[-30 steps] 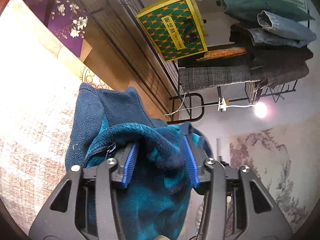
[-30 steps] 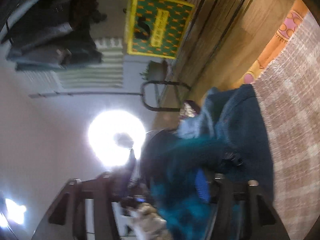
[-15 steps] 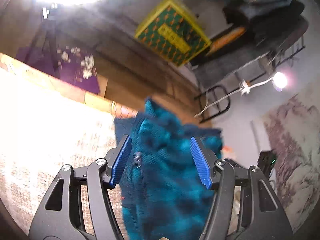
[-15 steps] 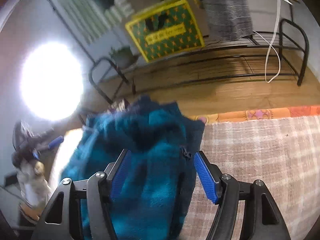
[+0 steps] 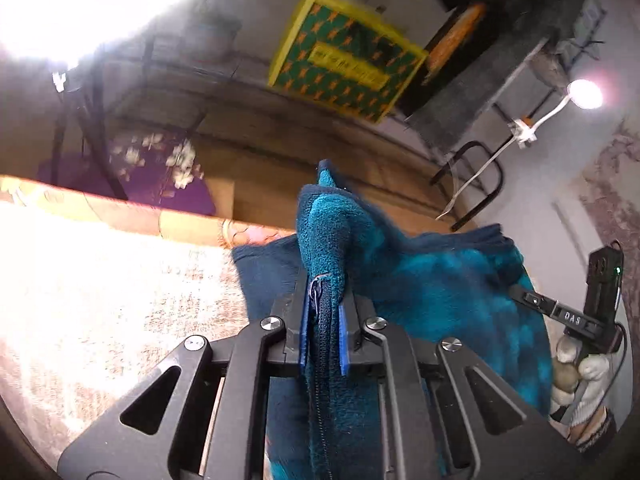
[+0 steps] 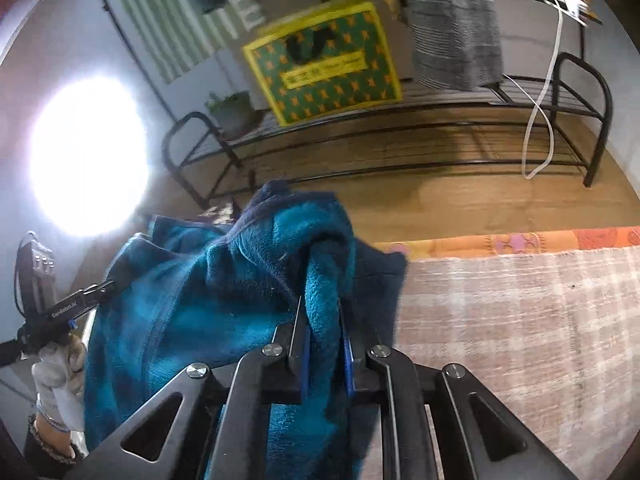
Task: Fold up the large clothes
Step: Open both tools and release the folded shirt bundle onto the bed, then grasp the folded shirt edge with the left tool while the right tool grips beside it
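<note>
A teal and navy fleece jacket (image 5: 448,280) with a zipper hangs between both grippers above a pale checked rug (image 5: 100,280). My left gripper (image 5: 324,312) is shut on the jacket's zipper edge. My right gripper (image 6: 322,320) is shut on another teal fold of the jacket (image 6: 208,288). The right gripper also shows at the right edge of the left wrist view (image 5: 560,314), and the left gripper at the left edge of the right wrist view (image 6: 72,304). The jacket's lower part is hidden behind the grippers.
A black metal rack (image 6: 400,152) stands on the wooden floor behind the rug (image 6: 520,312), carrying a yellow-green box (image 6: 324,60) and hanging grey cloth (image 6: 452,24). A bright lamp (image 6: 88,156) glares at the left. A purple flowered mat (image 5: 132,172) lies beyond the rug's orange border.
Both grippers were open around the jacket half a second ago and have now closed on it. The jacket is lifted and spread between them.
</note>
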Action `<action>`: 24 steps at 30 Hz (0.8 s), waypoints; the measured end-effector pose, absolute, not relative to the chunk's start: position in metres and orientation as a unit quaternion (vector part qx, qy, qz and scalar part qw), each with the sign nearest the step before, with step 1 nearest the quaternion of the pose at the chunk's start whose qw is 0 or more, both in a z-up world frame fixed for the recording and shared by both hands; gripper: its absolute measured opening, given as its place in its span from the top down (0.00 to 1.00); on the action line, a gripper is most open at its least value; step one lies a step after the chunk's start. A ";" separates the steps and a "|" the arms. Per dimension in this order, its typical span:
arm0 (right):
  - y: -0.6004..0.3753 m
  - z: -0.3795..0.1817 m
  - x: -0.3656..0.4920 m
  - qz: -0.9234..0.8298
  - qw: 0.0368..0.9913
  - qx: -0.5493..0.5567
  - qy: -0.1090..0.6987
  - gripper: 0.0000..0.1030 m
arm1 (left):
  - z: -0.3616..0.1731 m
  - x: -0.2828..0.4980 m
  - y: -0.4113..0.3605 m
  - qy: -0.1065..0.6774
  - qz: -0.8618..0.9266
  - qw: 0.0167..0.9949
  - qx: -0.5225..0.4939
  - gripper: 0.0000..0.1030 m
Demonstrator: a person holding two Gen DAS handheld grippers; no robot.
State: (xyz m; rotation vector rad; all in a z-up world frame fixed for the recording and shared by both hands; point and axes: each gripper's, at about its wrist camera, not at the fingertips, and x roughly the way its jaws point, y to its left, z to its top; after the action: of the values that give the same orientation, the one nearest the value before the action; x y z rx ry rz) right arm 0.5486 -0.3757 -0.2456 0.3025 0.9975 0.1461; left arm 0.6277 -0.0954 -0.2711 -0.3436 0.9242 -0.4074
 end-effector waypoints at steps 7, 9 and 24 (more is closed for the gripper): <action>-0.364 -0.269 0.562 0.027 0.854 0.097 0.510 0.87 | -0.283 0.641 -0.099 0.457 -0.168 0.860 -0.152 0.74; -0.367 -0.263 0.556 0.024 0.858 0.094 0.505 0.79 | -0.270 0.633 -0.084 0.445 -0.173 0.862 -0.170 0.73; -0.304 -0.225 0.436 0.185 0.869 0.006 0.460 0.68 | -0.272 0.480 -0.123 0.473 -0.279 0.835 0.018 0.72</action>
State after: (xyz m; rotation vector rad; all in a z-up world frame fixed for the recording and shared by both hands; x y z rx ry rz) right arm 0.4364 -0.3035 -0.2252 0.0125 0.9615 0.3877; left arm 0.4804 -0.1232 -0.2720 0.0382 1.0018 -0.5915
